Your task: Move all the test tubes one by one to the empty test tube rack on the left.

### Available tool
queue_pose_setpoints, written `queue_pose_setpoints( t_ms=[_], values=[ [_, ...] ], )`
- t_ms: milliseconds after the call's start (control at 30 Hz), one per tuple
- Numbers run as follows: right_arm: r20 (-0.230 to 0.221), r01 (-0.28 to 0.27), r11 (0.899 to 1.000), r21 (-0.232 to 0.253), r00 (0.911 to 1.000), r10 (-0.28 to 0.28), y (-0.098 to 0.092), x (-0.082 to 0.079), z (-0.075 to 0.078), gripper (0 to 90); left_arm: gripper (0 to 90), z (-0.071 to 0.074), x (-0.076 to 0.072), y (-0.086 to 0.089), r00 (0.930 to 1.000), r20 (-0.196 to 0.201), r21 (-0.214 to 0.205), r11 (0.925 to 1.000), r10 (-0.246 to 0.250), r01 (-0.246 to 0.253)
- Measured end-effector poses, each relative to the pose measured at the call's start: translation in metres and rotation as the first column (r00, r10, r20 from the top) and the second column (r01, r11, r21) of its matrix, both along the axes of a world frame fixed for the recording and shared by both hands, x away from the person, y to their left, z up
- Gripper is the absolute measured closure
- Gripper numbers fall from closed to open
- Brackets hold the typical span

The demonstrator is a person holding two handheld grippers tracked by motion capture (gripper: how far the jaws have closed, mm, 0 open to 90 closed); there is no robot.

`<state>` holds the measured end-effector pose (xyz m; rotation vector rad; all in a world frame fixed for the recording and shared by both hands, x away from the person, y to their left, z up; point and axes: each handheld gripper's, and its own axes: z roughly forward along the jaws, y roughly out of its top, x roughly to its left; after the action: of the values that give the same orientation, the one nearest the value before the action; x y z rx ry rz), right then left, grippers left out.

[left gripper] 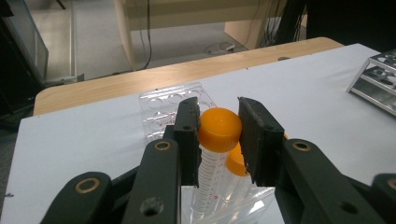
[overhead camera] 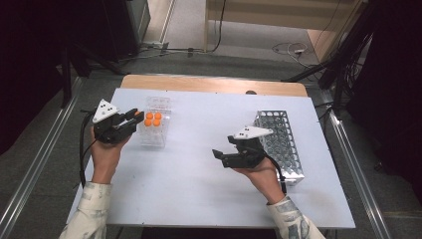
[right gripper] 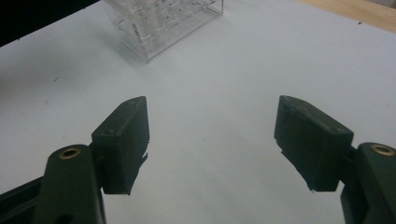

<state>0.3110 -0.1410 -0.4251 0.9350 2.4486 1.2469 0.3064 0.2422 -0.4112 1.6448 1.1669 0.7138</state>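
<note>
— How are your hands placed?

— My left hand (overhead camera: 107,149) reaches in from the near left edge of the white table (overhead camera: 199,184), forearm angled up toward the clear rack (overhead camera: 154,130), holding my left gripper (overhead camera: 135,118) roughly level with its tips at the rack's left side. My right hand (overhead camera: 261,174) sits mid-table, its right gripper (overhead camera: 219,155) pointing left across bare tabletop.

— And the jaws?

— On the left, my jaws are clamped on the orange cap of a tube (left gripper: 218,128); in the left gripper view both pads press its sides, and the graduated clear body hangs below them into the rack. On the right, my jaws stand wide apart with nothing between them, just white surface.

— Where does the tube sit?

— At the near left corner of the clear rack, upright, with another orange-capped tube (left gripper: 237,161) touching or just beside it, behind. From above I count four orange caps clustered in the rack's middle.

— Anything nearby?

— A metal rack (overhead camera: 281,142) lies just right of my right hand, well apart from the clear one. The neighbouring caps crowd my left pads closely.
</note>
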Motion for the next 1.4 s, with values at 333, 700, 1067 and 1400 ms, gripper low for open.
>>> queue_pose_setpoints(
  t_ms=[333,700,1067,1400],
  values=[
    [0.005,0.006,1.000,0.004,1.0000,-0.006,-0.002,0.000,0.001,25.0,54.2,0.000,-0.003,0.006,1.0000,-0.004,-0.036,0.9993,0.006,-0.006],
    [0.030,0.067,0.998,0.008,0.9973,-0.067,-0.022,0.002,0.002,25.0,22.9,0.000,-0.017,0.008,0.9984,-0.025,-0.054,0.9971,0.051,-0.053],
    [0.061,0.128,0.992,0.024,0.9898,-0.129,-0.061,-0.005,0.003,24.3,12.9,-0.019,-0.044,0.008,0.9952,-0.080,-0.094,0.9935,0.056,-0.064],
    [0.081,0.183,0.982,0.043,0.9792,-0.186,-0.096,-0.016,0.003,21.4,11.0,-0.026,-0.061,-0.012,0.9963,-0.064,-0.068,0.9958,0.058,-0.062]
  ],
)
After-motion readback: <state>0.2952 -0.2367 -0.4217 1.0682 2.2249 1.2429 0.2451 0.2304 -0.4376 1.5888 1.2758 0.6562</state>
